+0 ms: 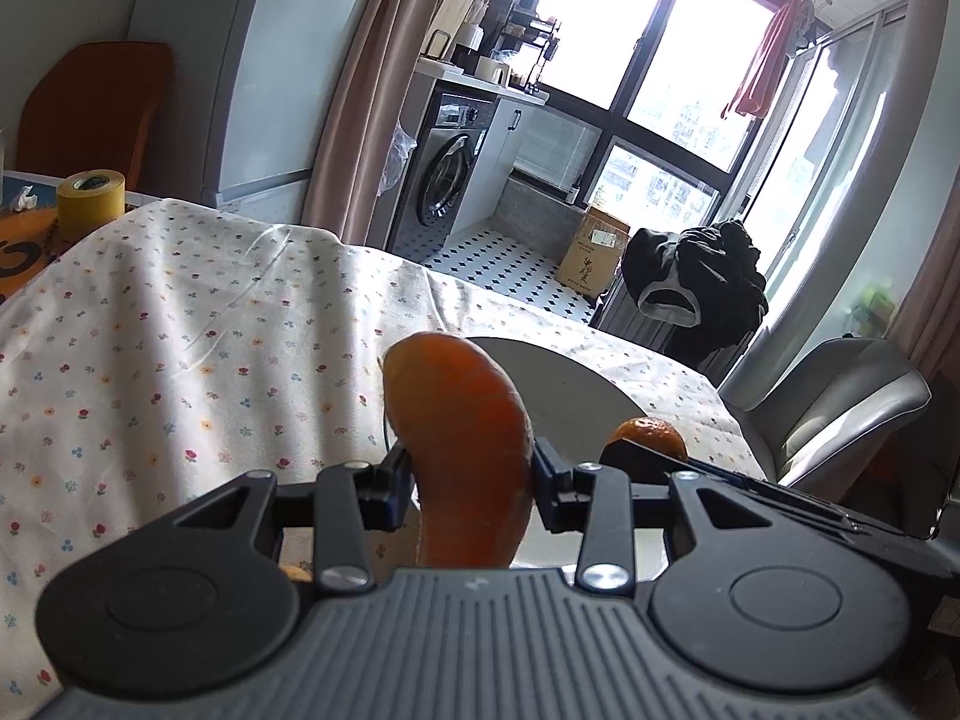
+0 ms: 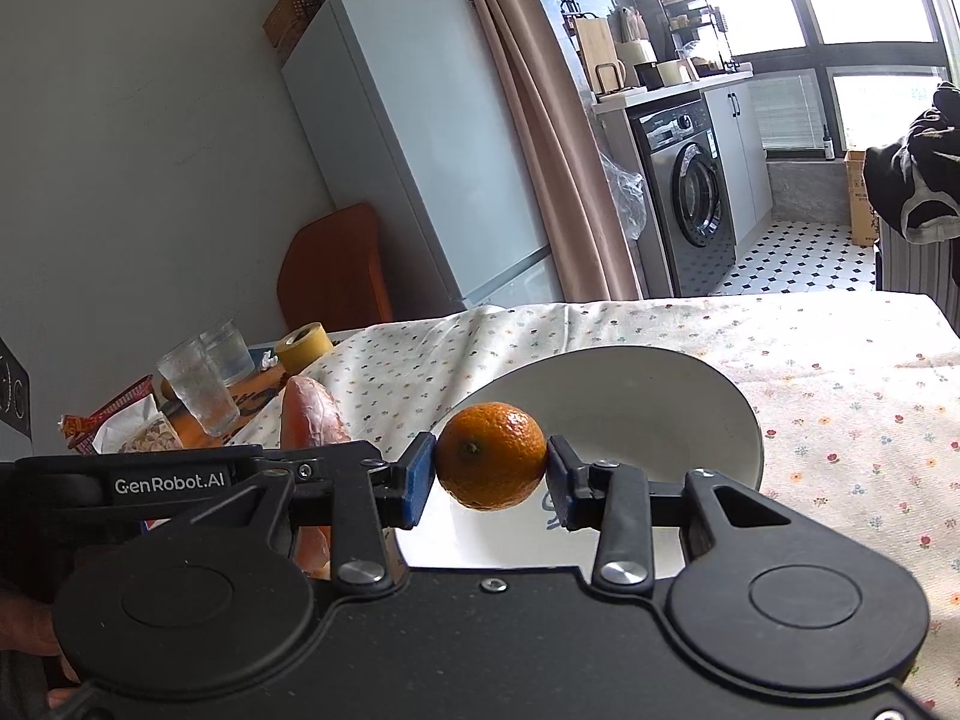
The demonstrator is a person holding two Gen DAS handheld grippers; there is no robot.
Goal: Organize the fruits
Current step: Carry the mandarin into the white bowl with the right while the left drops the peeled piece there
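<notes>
My left gripper [image 1: 471, 480] is shut on a long, curved orange fruit [image 1: 462, 450], held upright above the flowered tablecloth [image 1: 180, 360] at the near left rim of a white plate [image 1: 558, 384]. In the right wrist view that fruit [image 2: 312, 414] looks pinkish-orange and stands left of the plate [image 2: 660, 396]. My right gripper [image 2: 489, 468] is shut on a round tangerine [image 2: 491, 456], its blue pads pressing both sides, over the plate's near left part. The tangerine [image 1: 648, 435] also shows in the left wrist view, right of the long fruit.
At the table's far left are a yellow tape roll [image 2: 303, 345], two drinking glasses [image 2: 198, 390] and snack packets [image 2: 120, 426]. A grey chair [image 1: 840, 402] stands past the table's right edge. Dark clothing [image 1: 696, 276] hangs over another chair beyond the far edge.
</notes>
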